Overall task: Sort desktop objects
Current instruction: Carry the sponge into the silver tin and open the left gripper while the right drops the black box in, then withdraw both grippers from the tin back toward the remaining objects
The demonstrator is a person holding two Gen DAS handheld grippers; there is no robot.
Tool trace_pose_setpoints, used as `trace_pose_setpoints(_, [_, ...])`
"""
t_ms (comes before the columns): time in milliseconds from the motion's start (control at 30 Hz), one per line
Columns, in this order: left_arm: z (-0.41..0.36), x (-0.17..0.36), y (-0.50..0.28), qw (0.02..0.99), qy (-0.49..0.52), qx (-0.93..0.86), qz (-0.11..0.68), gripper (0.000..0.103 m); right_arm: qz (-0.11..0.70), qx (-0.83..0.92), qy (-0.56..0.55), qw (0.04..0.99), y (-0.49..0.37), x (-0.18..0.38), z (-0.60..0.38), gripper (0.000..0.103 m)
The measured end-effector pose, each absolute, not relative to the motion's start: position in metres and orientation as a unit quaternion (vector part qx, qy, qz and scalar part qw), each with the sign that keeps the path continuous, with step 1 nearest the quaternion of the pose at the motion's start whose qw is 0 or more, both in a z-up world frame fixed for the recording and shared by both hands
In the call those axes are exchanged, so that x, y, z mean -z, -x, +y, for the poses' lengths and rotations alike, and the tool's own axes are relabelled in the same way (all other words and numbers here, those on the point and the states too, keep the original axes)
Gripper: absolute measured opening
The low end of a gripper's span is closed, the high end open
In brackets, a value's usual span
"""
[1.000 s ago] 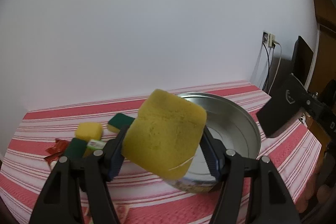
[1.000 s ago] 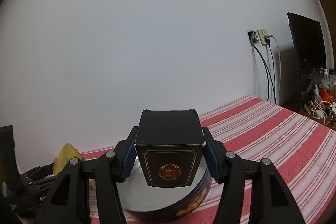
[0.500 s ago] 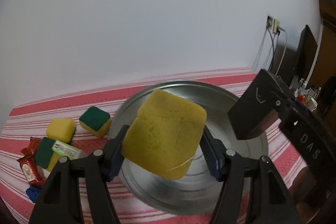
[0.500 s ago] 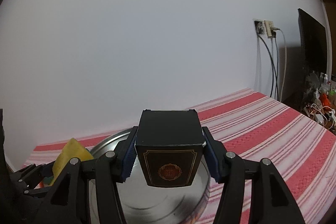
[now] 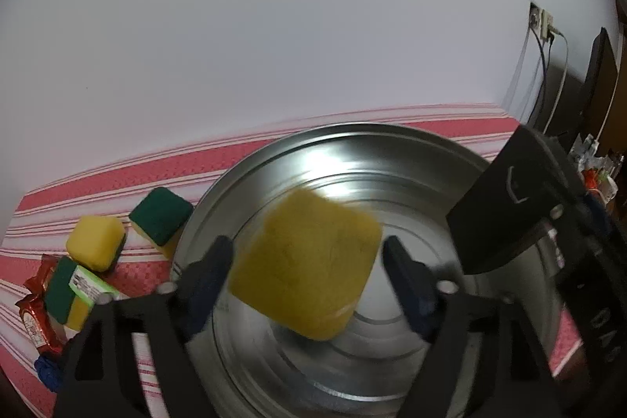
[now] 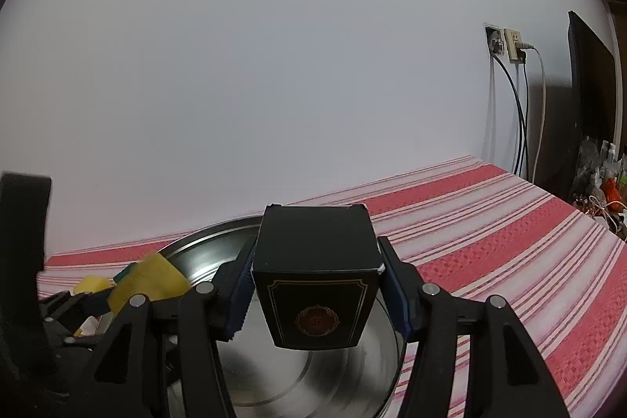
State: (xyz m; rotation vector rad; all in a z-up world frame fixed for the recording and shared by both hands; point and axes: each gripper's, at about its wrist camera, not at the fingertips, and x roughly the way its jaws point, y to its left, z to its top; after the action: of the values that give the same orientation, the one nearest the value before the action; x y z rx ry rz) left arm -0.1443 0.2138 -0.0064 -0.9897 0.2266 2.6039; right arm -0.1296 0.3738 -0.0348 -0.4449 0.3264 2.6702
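To the left of the left gripper (image 5: 305, 261), small yellow and green sponges (image 5: 160, 220) and red wrappers (image 5: 33, 316) lie on the striped cloth (image 5: 117, 171). Its jaws are opening, and the yellow sponge (image 5: 305, 269) sits loose between them, blurred, over the metal basin (image 5: 392, 147). Further right, the right gripper (image 6: 315, 290) pinches a black box (image 6: 315, 285) above the same basin.

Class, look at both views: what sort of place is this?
Probably a room in a home: a table under a red striped cloth, a wall socket with cables plugged in, and a dark flat screen beside it.
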Motion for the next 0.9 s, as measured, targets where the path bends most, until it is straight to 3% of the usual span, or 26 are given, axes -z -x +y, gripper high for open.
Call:
trace_pose_setpoints(67, [0.214, 0.002, 0.137, 0.166, 0.331, -0.925, 0.085, 0.103, 0.110, -0.959, 0.144, 0.217, 0.125, 0.030, 0.371, 0.065])
trace_pose_setpoints(167, [0.214, -0.004, 0.124, 0.155, 0.295, -0.938, 0.097, 0.103, 0.100, -0.959, 0.099, 0.247, 0.109, 0.023, 0.367, 0.096])
trace_pose_setpoints(367, [0.210, -0.006, 0.114, 0.152, 0.284, -0.942, 0.093, 0.103, 0.106, -0.957, 0.053, 0.263, 0.087, 0.019, 0.367, 0.102])
trace_pose_setpoints(633, [0.188, -0.012, 0.107, 0.129, 0.249, -0.957, 0.070, 0.103, 0.137, -0.957, 0.052, 0.250, 0.088, 0.020, 0.376, 0.102])
trace_pose_setpoints(900, [0.157, -0.009, 0.098, 0.116, 0.233, -0.965, 0.040, 0.103, 0.089, -0.960, 0.029, 0.265, 0.082, 0.019, 0.346, 0.102])
